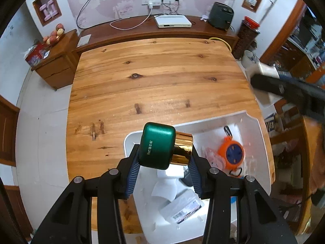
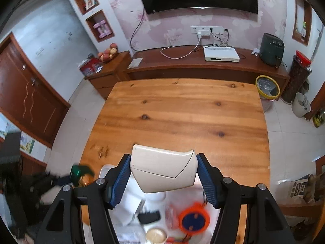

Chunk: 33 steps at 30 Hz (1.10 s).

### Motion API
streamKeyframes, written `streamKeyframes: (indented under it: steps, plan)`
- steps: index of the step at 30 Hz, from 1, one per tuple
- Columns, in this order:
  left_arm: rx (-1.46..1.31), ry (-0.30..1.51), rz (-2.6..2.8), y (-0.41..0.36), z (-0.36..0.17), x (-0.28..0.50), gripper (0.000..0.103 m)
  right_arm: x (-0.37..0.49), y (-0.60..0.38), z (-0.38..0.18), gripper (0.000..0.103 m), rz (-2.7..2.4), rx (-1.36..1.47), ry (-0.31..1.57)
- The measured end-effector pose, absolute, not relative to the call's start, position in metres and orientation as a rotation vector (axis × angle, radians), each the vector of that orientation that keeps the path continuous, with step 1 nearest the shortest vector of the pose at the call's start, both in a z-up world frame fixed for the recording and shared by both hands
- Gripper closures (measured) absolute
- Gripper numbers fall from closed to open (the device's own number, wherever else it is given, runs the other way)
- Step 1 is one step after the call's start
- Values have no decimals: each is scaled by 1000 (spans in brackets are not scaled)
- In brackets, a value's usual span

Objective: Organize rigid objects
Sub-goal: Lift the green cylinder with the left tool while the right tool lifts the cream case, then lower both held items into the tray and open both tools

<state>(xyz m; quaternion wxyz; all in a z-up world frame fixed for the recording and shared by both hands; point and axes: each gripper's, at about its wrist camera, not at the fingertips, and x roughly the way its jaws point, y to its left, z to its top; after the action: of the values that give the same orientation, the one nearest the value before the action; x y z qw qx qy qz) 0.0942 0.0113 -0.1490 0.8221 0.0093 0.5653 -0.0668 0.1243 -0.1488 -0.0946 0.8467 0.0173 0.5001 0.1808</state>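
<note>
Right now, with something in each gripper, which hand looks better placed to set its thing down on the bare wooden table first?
Probably the left. The left gripper holds its green bottle by the white bin's edge, beside bare table. The right gripper, gripping a cream box, sits over the bin's middle.

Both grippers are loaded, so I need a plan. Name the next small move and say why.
Probably carry the green and gold bottle forward and set it on the bare wooden table. The left gripper holds it above the white bin, the right gripper holds a cream case, and the tabletop ahead is free.
</note>
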Motion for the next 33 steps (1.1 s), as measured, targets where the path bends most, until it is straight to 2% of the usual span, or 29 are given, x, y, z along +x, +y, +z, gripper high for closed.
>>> streamKeyframes:
  steps: [8, 16, 23, 33]
  plan:
    - [70, 1223, -180, 8, -163, 72, 55, 58, -139, -117, 38, 348, -55, 1067]
    - [122, 1264, -196, 1, -191, 61, 55, 21, -145, -173, 38, 277, -10, 1177]
    - [179, 1334, -214, -6, -224, 52, 55, 3, -148, -216, 38, 240, 28, 1281]
    - [250, 1381, -239, -23, -245, 41, 55, -6, -147, -235, 38, 216, 13, 1334]
